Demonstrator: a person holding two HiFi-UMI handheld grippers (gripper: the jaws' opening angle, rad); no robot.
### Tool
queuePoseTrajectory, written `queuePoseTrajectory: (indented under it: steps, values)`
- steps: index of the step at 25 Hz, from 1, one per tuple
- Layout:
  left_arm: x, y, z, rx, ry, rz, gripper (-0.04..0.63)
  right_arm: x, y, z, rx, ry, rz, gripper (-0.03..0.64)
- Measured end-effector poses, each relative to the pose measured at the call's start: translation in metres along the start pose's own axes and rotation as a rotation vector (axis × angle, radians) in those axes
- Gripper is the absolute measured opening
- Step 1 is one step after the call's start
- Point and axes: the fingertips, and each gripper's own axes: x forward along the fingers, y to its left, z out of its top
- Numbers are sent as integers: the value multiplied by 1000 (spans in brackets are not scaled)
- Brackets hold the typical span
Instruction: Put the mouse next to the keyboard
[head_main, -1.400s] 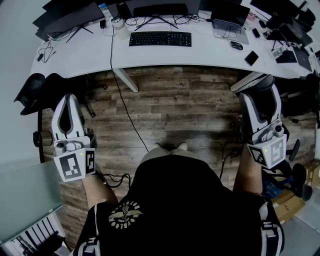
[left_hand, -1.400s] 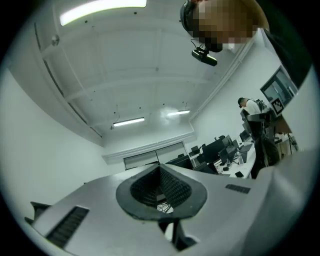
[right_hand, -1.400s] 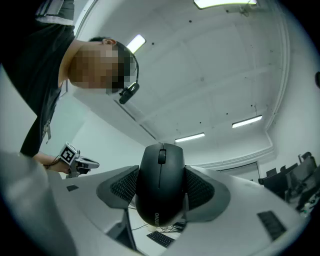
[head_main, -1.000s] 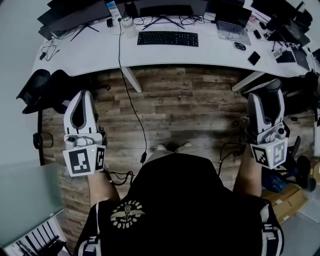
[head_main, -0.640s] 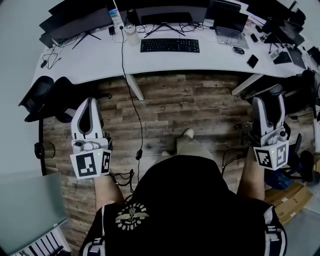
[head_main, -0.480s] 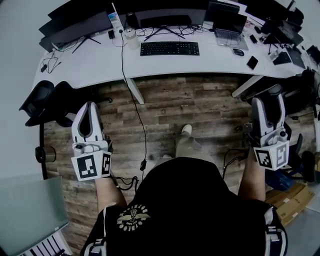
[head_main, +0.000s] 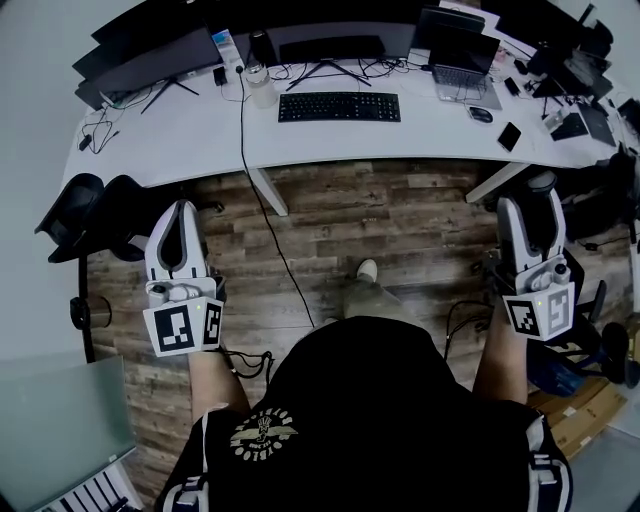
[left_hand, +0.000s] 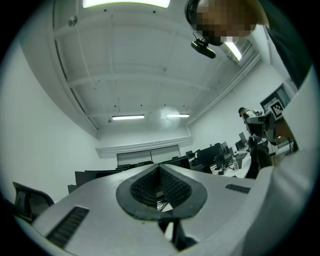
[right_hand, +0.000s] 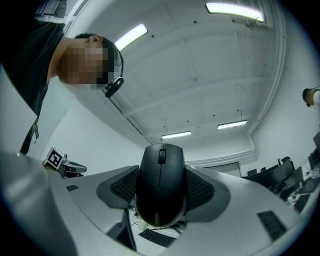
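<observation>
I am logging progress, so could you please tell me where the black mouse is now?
In the right gripper view, the black mouse is clamped between the jaws of the right gripper, well short of the keyboard on the desk.

Bright, even light from ceiling strips (left_hand: 127, 117); strong fisheye bending, dark corners.

In the right gripper view the mouse (right_hand: 160, 185) partly hides the keyboard (right_hand: 156, 238), while in the head view the small dark things right of the keyboard on the desk (head_main: 180, 130) are too small to tell.
</observation>
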Motion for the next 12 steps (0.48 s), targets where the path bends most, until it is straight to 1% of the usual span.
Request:
queuePoseTrajectory:
  steps: [3,6,9,12]
  values:
    - [22,-6,1,8,-5,-15,2,10,-11,-7,3,8,-2,287]
    - [42,-8,-2,0,-1,-22,2,20,-23,-11,-1,16,-8,287]
    - [61,-13,-8,-4,15,-35,2,29,-34,-18,-2,30,-18,287]
    - [80,-18,-18,10,36,-40,2,41,-42,-31,-3,51,-22,287]
